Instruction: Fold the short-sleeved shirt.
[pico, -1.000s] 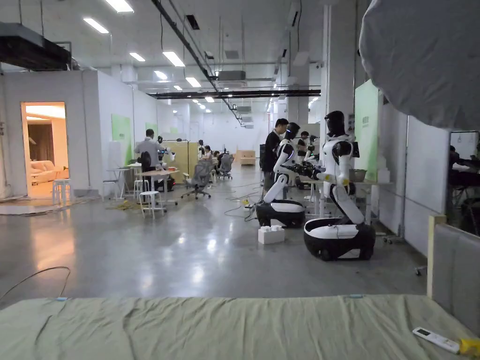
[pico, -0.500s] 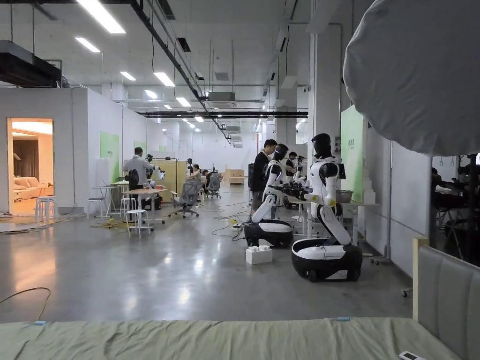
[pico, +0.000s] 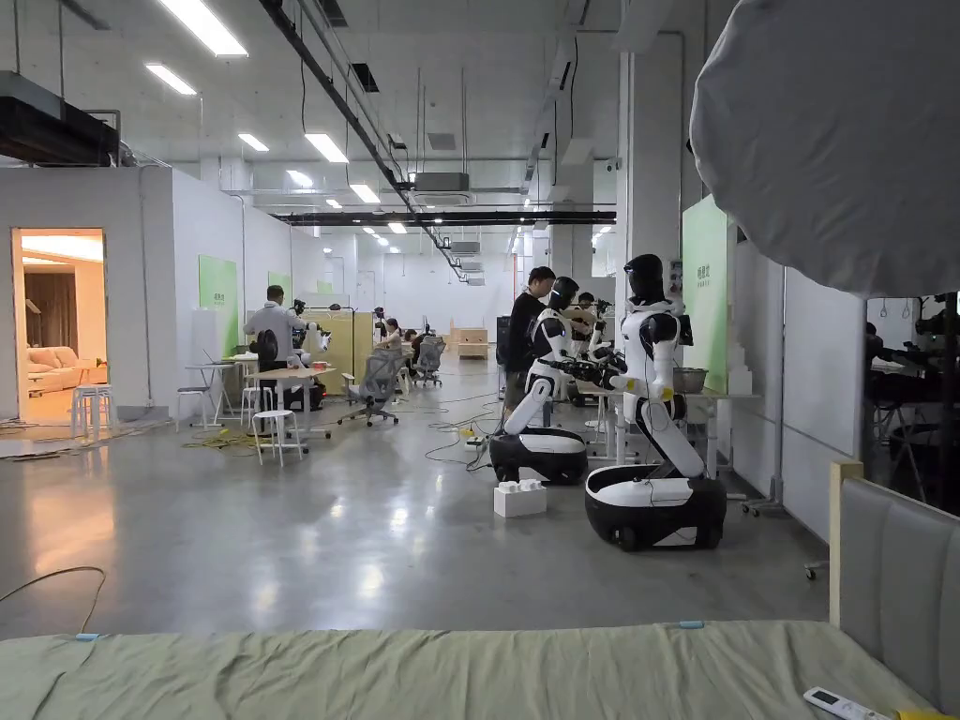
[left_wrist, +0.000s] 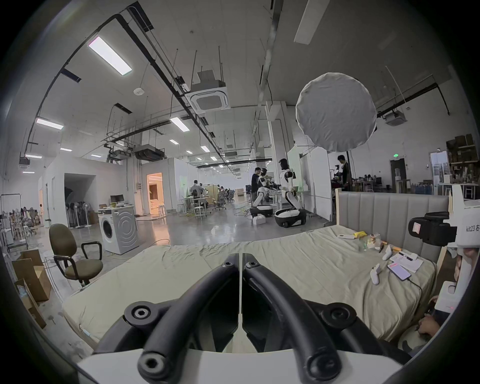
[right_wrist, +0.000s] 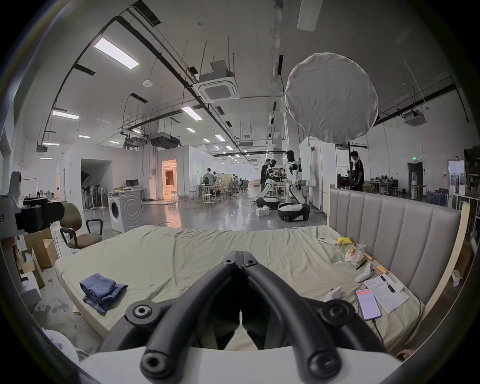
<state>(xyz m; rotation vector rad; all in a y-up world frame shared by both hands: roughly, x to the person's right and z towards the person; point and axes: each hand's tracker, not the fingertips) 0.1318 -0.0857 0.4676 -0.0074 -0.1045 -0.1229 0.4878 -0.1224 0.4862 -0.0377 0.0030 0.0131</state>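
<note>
1. Far left, in the right gripper view, the left gripper's dark camera block shows at the picture's edge, held above an office chair (right_wrist: 78, 231) and a washing machine (right_wrist: 126, 211) on the floor beside the bed
2. The short-sleeved shirt (right_wrist: 100, 289) – blue, folded into a small bundle – lies near the left edge of the bed (right_wrist: 181, 249), well apart from both grippers
3. The left gripper (left_wrist: 241, 257) hangs above the sheet with its jaws closed together, nothing between them
4. The right gripper (right_wrist: 241, 256) is likewise above the bed, its jaws pressed tip to tip and empty
5. Beyond the bed, white humanoid robots (pico: 656, 412) stand on the grey floor
6. Right side – a phone (right_wrist: 368, 304), a sheet of paper (right_wrist: 387, 293), a remote control (pico: 839, 703) and snack wrappers lie on the sheet by the padded headboard (right_wrist: 389, 233)
</note>
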